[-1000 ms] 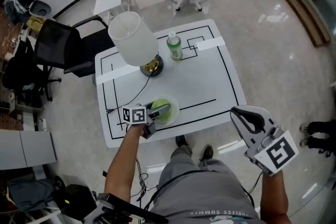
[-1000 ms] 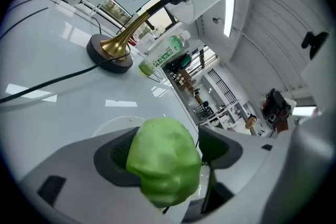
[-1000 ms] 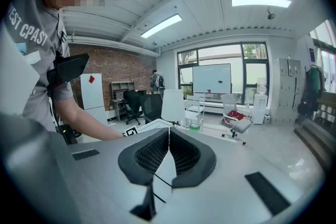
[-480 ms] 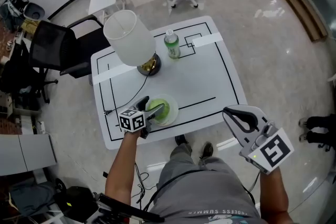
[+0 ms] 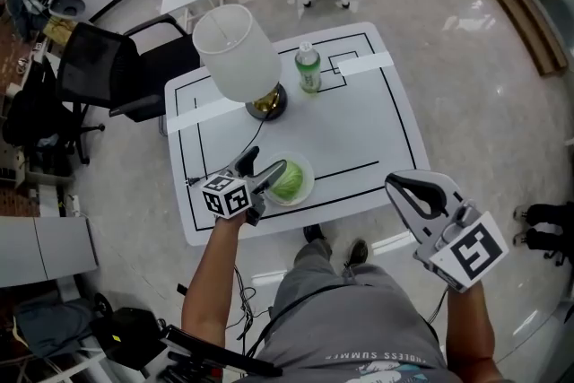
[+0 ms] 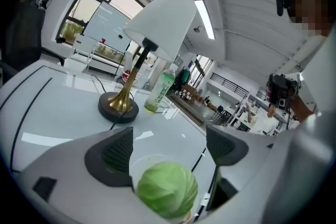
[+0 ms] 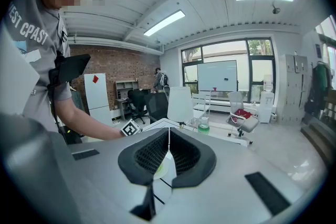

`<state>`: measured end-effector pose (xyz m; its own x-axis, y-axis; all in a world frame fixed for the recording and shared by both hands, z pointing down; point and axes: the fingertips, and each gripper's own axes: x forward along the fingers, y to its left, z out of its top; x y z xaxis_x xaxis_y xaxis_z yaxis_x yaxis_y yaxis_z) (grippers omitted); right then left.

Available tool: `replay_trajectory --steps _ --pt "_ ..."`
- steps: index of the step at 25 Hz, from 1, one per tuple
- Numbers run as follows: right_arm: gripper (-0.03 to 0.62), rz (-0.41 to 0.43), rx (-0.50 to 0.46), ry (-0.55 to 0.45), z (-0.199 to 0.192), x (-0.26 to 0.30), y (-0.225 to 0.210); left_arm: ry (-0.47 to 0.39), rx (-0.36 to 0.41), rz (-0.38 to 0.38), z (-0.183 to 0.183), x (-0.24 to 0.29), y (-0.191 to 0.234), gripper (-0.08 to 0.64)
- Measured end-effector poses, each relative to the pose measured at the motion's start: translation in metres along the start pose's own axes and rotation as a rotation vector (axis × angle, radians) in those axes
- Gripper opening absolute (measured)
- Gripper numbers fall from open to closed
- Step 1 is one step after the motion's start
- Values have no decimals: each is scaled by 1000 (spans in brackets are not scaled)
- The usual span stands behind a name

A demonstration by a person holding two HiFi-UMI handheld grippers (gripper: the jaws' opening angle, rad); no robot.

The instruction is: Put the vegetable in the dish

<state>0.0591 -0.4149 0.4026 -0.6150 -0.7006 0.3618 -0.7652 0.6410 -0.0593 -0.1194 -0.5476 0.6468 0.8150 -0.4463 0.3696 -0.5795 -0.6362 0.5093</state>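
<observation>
Head view: the vegetable set in the dish, grip being let go
Head view: the cabbage [image 5: 287, 182] lies in the dish [image 5: 309, 186] near the table's [image 5: 359, 130] 6 o'clock edge, with the lamp [image 5: 238, 58] at the dish's 11 o'clock; the left gripper [image 5: 262, 168] reaches in from 8 o'clock, and the right gripper [image 5: 408, 188] hangs off the table at 4 o'clock. Left gripper view: jaws opening, wide, pads clear of the cabbage between them. Right gripper view: jaws closed together on nothing. Judged step: release; the next move calls for drawing the left gripper back toward 8 o'clock without nudging the dish

A white-shaded lamp [image 5: 236, 52] stands beside a green bottle [image 5: 308, 69] on the table [image 5: 359, 126].
</observation>
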Motion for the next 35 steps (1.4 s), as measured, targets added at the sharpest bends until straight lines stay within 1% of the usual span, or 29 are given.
replay_trajectory --steps 1,5,8,11,12,14,15,19,23,26,29,32,33,35 --pt "6 3 -3 3 1 -1 2 -22 10 2 10 -5 -4 426" --pt "6 6 -23 -48 10 -4 5 -125 59 10 50 -26 -25 425" --pt "6 19 -28 -67 15 -12 9 -204 101 1 77 -41 -48 422" --pt "6 29 -30 -108 22 -24 11 -271 162 -13 103 -59 -80 390" --pt "6 34 -33 -123 26 -29 12 -292 182 -17 112 -66 -91 352" --pt "6 46 -42 -150 34 -39 18 -335 219 -30 128 -83 -116 254" --pt "6 52 -46 -161 36 -44 20 -356 239 -35 135 -92 -130 195" --pt "6 73 -69 -199 45 -69 30 -428 325 -37 158 -122 -183 12" --pt "6 91 -98 -234 54 -92 41 -484 402 -58 171 -147 -234 6" --pt "6 102 -124 -267 57 -109 46 -498 443 -59 168 -157 -263 7" --pt "6 111 -126 -301 61 -128 53 -512 461 -44 162 -170 -285 7" --pt "6 113 -158 -329 63 -150 53 -530 464 -38 154 -173 -304 6" --pt "6 123 -167 -344 62 -153 56 -525 468 -26 151 -180 -308 6" --pt "6 158 -134 -366 62 -156 71 -525 486 18 145 -204 -315 8"
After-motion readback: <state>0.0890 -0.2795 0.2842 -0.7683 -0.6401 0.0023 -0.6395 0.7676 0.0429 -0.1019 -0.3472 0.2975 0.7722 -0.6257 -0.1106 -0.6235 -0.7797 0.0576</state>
